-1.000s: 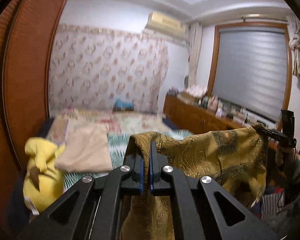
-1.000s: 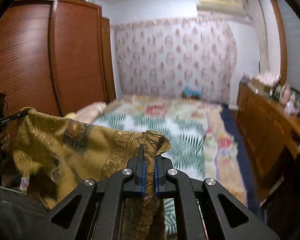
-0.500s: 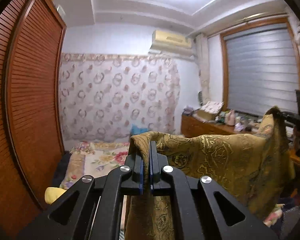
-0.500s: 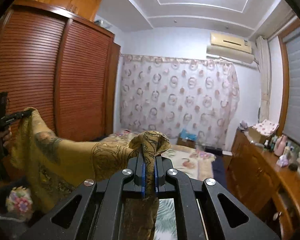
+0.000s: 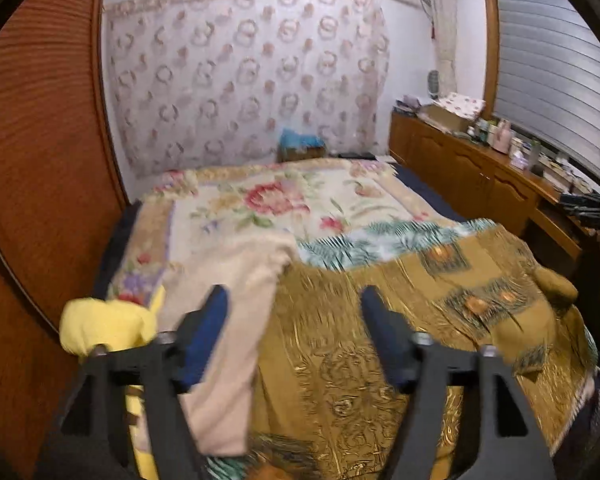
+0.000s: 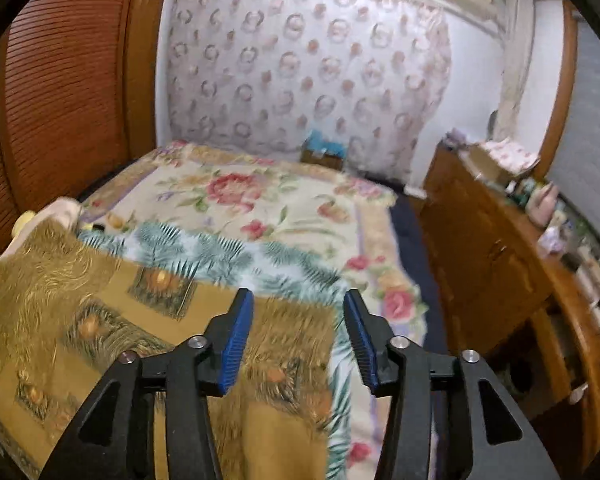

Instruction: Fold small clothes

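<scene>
A mustard-gold patterned cloth (image 5: 412, 320) (image 6: 100, 320) lies spread flat over the near end of the bed. My left gripper (image 5: 294, 300) hovers above its left part, jaws opening, with nothing pinched between the blue pads. My right gripper (image 6: 298, 304) hangs over the cloth's right edge, its jaws also opening and free of the fabric. The other gripper's tip (image 5: 588, 204) shows at the right rim of the left wrist view. A beige garment (image 5: 240, 304) lies beside the gold cloth, under its left edge.
The bed carries a floral and fern-print bedspread (image 6: 268, 216). A yellow plush toy (image 5: 108, 328) sits at the bed's near left corner. A slatted wooden wardrobe (image 6: 68, 92) stands left; a cluttered wooden dresser (image 6: 500, 248) runs along the right.
Both grippers swung down from the raised position and let go of the gold cloth, which now lies spread on the bed. Both jaws went from shut to open.
</scene>
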Demonstrator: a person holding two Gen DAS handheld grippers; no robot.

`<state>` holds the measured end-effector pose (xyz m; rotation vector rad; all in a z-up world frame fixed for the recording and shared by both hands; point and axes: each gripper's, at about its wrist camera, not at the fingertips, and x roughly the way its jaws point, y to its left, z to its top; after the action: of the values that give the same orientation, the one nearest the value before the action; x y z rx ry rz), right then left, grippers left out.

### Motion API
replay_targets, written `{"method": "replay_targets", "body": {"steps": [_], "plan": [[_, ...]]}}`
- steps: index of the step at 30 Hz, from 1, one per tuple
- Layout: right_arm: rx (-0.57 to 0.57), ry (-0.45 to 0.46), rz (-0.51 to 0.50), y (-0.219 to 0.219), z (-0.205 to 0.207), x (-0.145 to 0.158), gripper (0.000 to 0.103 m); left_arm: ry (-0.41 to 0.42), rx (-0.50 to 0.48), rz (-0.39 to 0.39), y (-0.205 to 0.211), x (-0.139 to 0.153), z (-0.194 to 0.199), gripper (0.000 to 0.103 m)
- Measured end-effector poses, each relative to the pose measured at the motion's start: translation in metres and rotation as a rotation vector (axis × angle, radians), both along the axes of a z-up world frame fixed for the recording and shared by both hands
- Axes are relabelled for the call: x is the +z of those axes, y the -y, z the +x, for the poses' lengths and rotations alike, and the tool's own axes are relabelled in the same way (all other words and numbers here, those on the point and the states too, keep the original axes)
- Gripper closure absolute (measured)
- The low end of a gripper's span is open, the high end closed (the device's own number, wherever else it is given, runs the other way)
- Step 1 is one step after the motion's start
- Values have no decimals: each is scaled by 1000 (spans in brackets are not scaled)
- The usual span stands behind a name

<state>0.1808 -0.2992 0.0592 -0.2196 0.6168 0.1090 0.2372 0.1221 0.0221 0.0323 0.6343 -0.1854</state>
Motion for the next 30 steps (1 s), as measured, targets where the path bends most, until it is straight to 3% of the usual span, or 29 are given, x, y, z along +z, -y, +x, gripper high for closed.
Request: {"method": "replay_targets", "body": {"steps": [4, 7, 11, 21, 24, 26, 30], "plan": [[23, -40, 40, 22, -2, -15, 46, -39, -21, -11, 14, -16, -25, 23], [33, -72, 100, 59, -11, -5, 46, -60, -30, -22, 20, -27, -45, 23], [36, -137, 144, 78, -31, -5, 46, -103, -59, -58, 27, -46, -59, 23], [-35, -179, 172, 108, -50, -14, 46, -178, -89, -13, 57, -86, -80, 23], [-29, -192, 155, 102, -45, -16, 59, -202, -85, 8, 62, -96, -77, 23], [-16, -216, 153, 89, -37, -24, 98, -223, -75, 18, 63, -102, -72, 23], [1, -233, 239, 93, -34, -18, 98, -252, -64, 37, 64, -111, -67, 23]]}}
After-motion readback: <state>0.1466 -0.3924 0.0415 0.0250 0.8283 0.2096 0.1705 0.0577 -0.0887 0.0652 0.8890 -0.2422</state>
